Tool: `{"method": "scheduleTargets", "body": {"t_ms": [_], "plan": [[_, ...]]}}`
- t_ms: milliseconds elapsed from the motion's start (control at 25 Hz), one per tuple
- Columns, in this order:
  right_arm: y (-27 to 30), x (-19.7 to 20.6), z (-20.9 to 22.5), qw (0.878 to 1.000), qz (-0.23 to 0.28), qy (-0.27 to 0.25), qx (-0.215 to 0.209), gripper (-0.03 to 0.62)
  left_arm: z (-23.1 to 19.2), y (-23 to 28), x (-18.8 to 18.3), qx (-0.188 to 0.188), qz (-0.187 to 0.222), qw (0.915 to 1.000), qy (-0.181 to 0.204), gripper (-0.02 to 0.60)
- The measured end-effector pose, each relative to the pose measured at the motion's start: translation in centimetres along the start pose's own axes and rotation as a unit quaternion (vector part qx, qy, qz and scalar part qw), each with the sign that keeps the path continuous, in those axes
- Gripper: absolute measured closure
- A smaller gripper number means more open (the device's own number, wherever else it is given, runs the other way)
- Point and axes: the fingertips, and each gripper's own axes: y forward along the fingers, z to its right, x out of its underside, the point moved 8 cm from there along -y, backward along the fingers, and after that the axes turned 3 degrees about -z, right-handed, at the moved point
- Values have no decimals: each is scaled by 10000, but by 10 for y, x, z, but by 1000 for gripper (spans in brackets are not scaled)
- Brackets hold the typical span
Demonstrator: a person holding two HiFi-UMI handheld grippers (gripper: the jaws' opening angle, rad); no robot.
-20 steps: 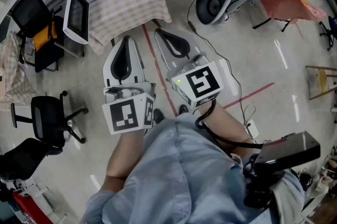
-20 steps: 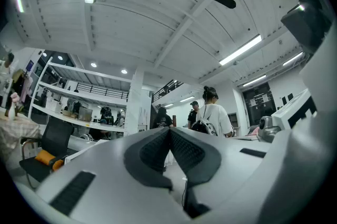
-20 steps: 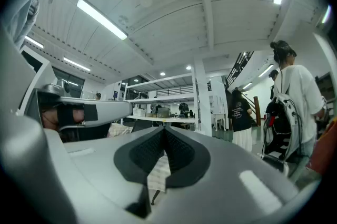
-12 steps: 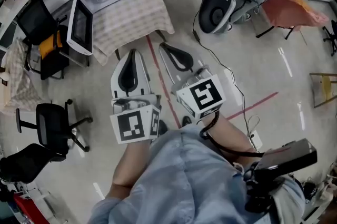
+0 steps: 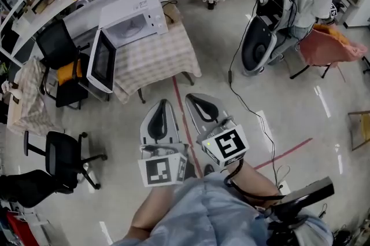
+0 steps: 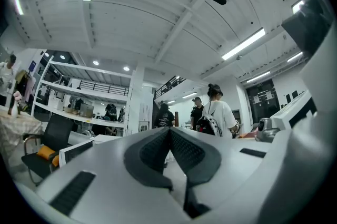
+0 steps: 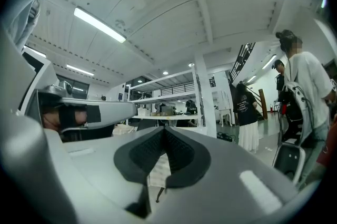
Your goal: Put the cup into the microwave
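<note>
No cup shows in any view. The white microwave (image 5: 130, 22) stands on a table with a checked cloth (image 5: 162, 57), its door (image 5: 103, 68) swung open to the left. I hold both grippers side by side above the floor, short of the table and pointing at it. The left gripper (image 5: 161, 105) is shut with nothing in it, and its pads meet in the left gripper view (image 6: 169, 132). The right gripper (image 5: 193, 98) is also shut and empty, its pads together in the right gripper view (image 7: 165, 132), with the checked cloth (image 7: 157, 169) seen beyond them.
A black chair with an orange item (image 5: 60, 62) stands left of the open door, and an office chair (image 5: 63, 152) sits nearer on the left. A red floor line (image 5: 180, 109) runs toward the table. People stand behind the table and by a wheeled machine (image 5: 260, 45) at right.
The microwave and table have slid down and toward the middle of the head view, with more of the room behind showing. Both grippers sit lower in the frame, still side by side and shut.
</note>
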Motion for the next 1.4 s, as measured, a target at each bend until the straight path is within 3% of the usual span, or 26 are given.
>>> {"method": "scheduleTargets", "body": {"t_ms": [280,600,1040,1400], "plan": [[41,11,23,9999,-80,91,10,594,-26,38,15,-75,-73,9999,-94,575],[146,26,52,9997,-206,140,35,594,-103,116,28,-177,-141,9997,-124,575],[261,14,74,9996,-250,10,108,594,-183,200,23,-58,8,9997,-237,575],[307,-5,91,9993,-167,-278,183,594,-212,244,18,72,128,9994,-324,575]]}}
